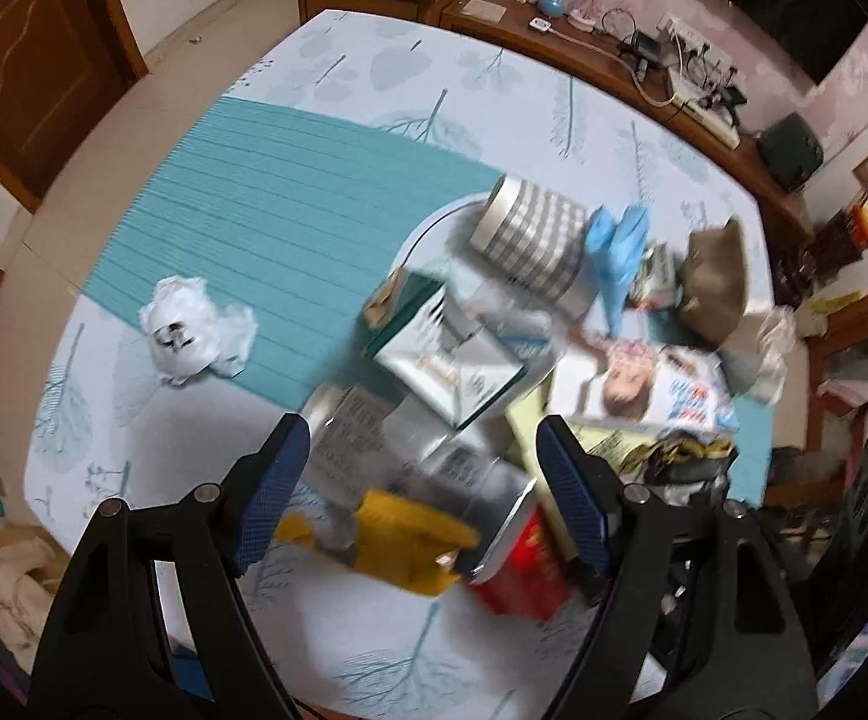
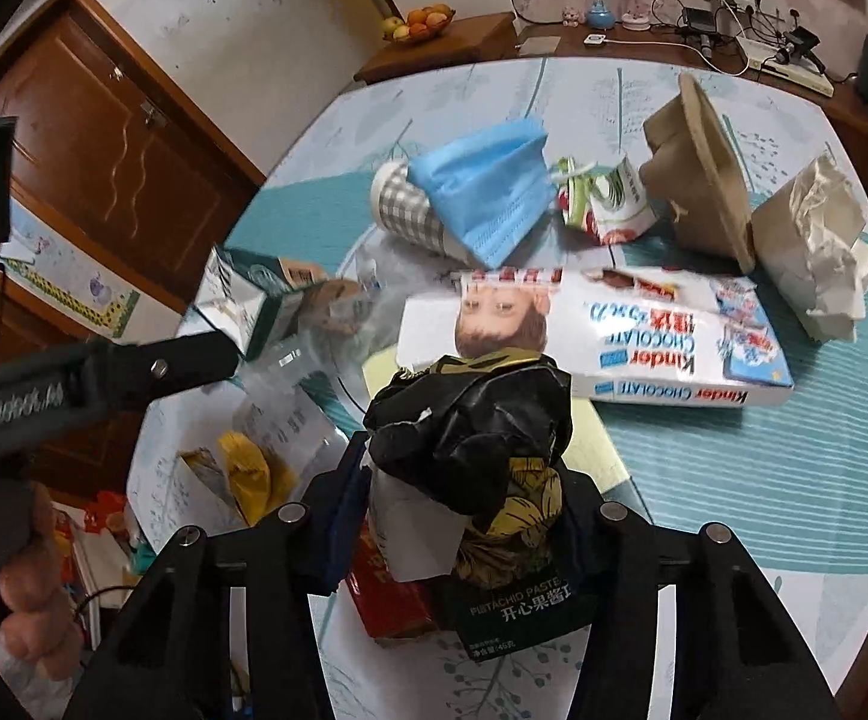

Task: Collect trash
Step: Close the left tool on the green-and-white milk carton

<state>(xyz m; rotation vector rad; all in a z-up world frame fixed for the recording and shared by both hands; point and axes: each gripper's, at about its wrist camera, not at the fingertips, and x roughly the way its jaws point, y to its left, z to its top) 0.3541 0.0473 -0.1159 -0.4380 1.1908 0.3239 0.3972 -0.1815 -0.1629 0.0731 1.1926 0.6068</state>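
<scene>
Right wrist view: my right gripper (image 2: 464, 516) is clamped on a crumpled black-and-gold snack wrapper (image 2: 476, 426), which stands up between the fingers, long axis running away from the camera, its torn top pointing toward the Kinder chocolate box (image 2: 626, 336). I use that box as the landmark. It lies flat on the table (image 2: 764, 480), long axis left to right across the frame, with the printed face upside down to this camera.

Beyond the box, a blue face mask (image 2: 482, 192) is draped over a checked paper cup (image 2: 404, 204); the cup lies on its side, its open mouth pointing left and away. Right of the mask sits a crushed red-and-green carton (image 2: 608, 204), then a brown paper bowl (image 2: 698, 174) tipped on edge. A crumpled paper bag (image 2: 812, 246) lies at the box's far right end. Left of the box I see a green-and-white carton (image 2: 242, 306) and my left gripper (image 2: 194, 360) entering from the left.

Left wrist view: my left gripper (image 1: 422, 480) has its fingers spread wide with nothing between them, hovering over blurred litter near the box's (image 1: 650, 384) left side. A white crumpled wad (image 1: 194, 330) lies well apart to the left, on the teal mat (image 1: 290, 192).
</scene>
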